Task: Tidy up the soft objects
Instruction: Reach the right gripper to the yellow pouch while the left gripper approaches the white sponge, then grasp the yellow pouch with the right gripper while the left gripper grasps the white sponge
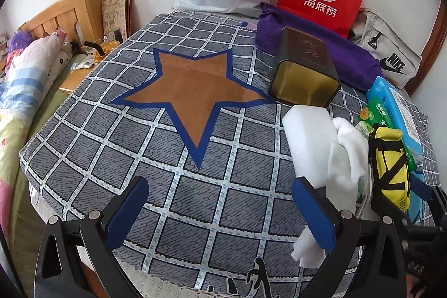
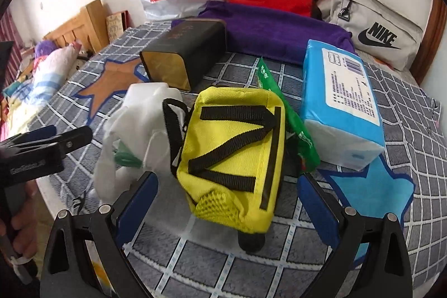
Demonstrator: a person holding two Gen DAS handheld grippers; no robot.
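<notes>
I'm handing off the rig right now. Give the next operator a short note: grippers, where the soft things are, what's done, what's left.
Left gripper: open, empty, over bare cloth beside the white towel.
Right gripper: open, fingers either side of the yellow pouch, not pressing it.
Pouch, towel, green packet and tissue pack are bunched together on the checked cloth, in front of the dark tin.
Done: nothing looks sorted.
Left: probably grip the pouch first, then the rest.

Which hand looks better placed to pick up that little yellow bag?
The right. Its open claw already frames the yellow bag between its fingers. The left claw hangs over bare checked blanket, with the bag off to its side.
</notes>
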